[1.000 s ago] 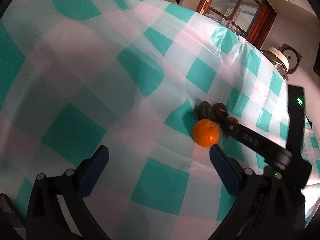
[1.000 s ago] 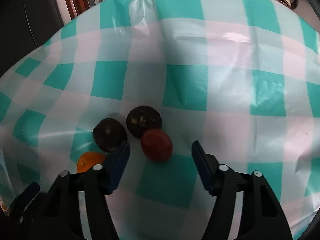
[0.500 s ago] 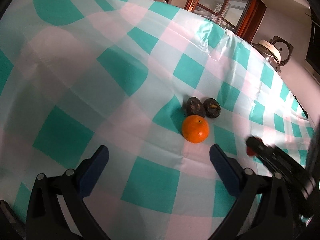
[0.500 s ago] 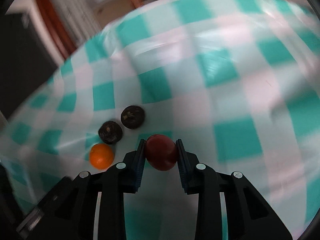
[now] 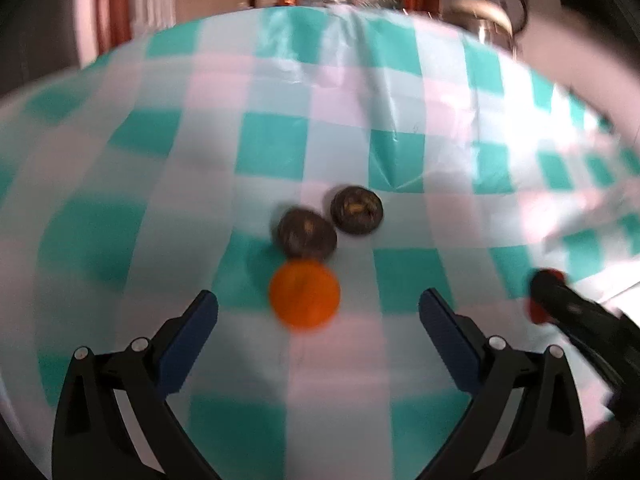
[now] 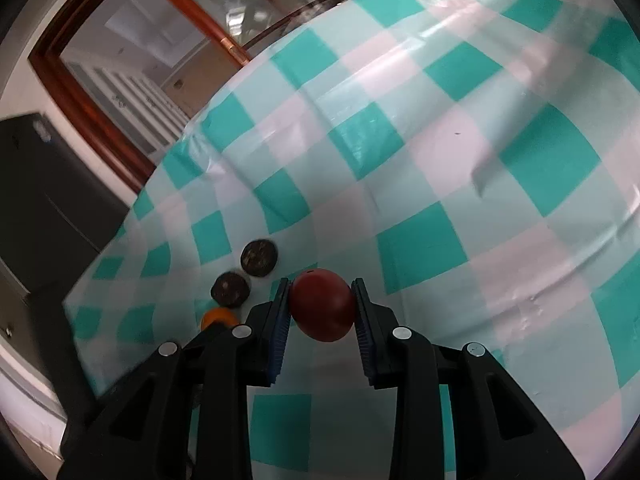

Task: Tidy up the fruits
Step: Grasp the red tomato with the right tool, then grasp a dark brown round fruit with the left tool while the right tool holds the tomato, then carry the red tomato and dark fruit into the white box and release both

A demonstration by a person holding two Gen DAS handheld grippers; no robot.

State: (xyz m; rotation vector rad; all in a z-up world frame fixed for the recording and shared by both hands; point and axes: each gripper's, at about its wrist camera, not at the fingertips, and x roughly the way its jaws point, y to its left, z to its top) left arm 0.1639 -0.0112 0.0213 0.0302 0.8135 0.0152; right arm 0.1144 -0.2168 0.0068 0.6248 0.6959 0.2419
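Note:
My right gripper [image 6: 320, 304] is shut on a dark red fruit [image 6: 322, 304] and holds it above the checked tablecloth. It also shows at the right edge of the left wrist view [image 5: 560, 308], where the red fruit [image 5: 534, 312] peeks out beside it. An orange [image 5: 305, 299] lies on the cloth between the open fingers of my left gripper [image 5: 318, 316], just ahead of the tips. Two dark brown fruits [image 5: 307, 233] [image 5: 357, 210] lie just beyond the orange. The right wrist view shows the orange [image 6: 218, 317] and the two dark fruits [image 6: 230, 289] [image 6: 259, 258] to the left.
A green, white and pink checked tablecloth [image 5: 276, 156] covers the table. Wooden door frames [image 6: 92, 120] and a dark cabinet [image 6: 44, 216] stand beyond the far edge. A round metal appliance [image 5: 494, 14] sits at the back right.
My right gripper closed on the red fruit, lifted it and carried it away to the right of the pile. My left gripper swung round and now faces the orange, which sits between its open fingers.

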